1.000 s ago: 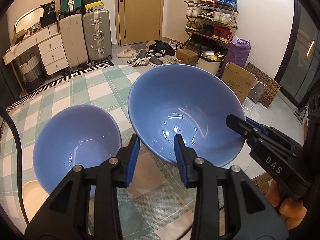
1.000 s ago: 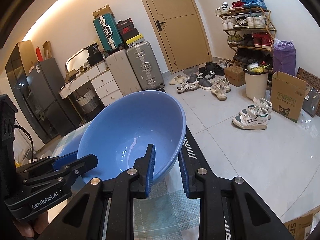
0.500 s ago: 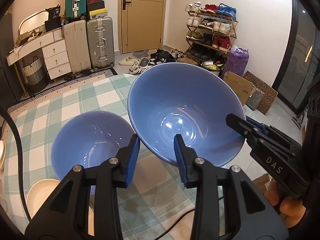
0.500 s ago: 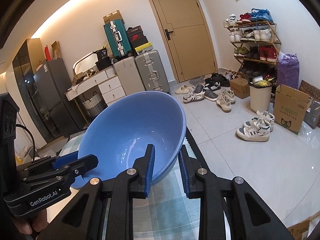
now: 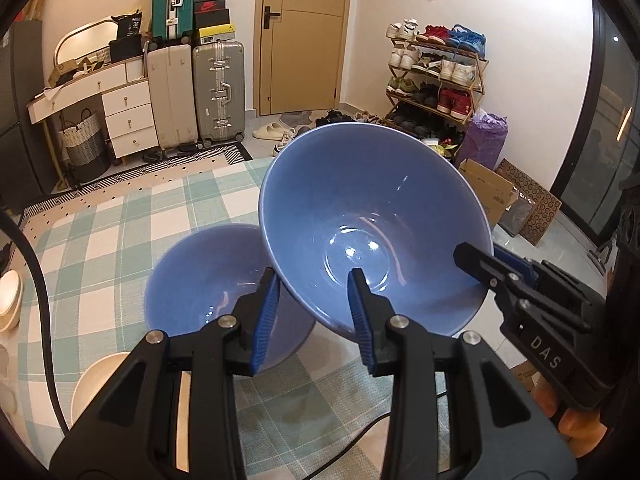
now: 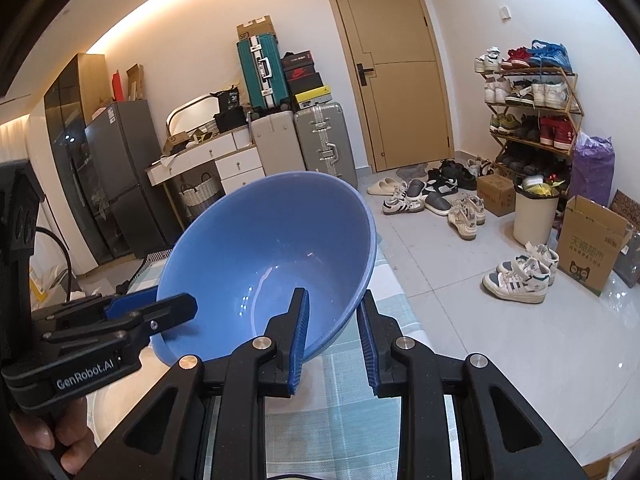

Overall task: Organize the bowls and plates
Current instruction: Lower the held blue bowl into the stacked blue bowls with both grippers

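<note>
Both grippers carry the big bowl [image 5: 376,224] tilted in the air above the table's [image 5: 100,232] right edge: the left gripper [image 5: 312,316] pinches its near rim, the right gripper [image 6: 332,334] its right rim, each narrowed onto the wall. I judge the step to be nesting it into the small bowl [image 5: 208,280] resting on the checked cloth just left of it, which calls for levelling and lowering it centred. The cream dishes [image 5: 96,384] at the left edge are cut off.

Suitcases [image 5: 218,96], door [image 5: 300,36], shoe rack [image 5: 436,76]
</note>
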`<state>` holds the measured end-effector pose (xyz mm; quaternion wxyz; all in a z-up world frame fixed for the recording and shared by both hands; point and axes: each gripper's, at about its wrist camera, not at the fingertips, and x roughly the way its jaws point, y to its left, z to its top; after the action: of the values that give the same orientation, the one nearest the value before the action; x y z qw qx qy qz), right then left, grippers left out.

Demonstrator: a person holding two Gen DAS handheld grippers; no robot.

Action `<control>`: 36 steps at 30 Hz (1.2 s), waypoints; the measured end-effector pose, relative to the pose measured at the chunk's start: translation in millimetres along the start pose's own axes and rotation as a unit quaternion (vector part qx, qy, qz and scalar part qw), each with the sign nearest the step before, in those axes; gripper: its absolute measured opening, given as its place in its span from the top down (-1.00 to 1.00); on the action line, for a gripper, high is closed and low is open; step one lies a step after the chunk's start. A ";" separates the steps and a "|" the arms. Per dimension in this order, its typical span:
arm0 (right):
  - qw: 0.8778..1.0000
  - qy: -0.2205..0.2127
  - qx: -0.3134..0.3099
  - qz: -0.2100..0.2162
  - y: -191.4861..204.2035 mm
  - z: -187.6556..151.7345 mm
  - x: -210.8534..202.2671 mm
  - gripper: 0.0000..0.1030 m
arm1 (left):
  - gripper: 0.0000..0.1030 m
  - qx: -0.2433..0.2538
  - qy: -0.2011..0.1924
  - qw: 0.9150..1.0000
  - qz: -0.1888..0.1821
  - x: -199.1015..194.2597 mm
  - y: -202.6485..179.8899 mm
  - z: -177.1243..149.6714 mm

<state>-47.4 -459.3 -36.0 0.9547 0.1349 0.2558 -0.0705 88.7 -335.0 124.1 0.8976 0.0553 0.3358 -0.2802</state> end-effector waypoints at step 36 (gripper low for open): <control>0.996 0.036 -0.053 0.068 86.3 -5.9 56.5 0.50 | 0.38 -0.049 0.008 0.997 0.068 -22.7 98.5 -13.8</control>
<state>16.0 -378.9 -50.4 0.9534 0.1034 0.2831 0.0135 120.0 -238.0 119.1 0.9133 0.0365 0.3518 -0.2018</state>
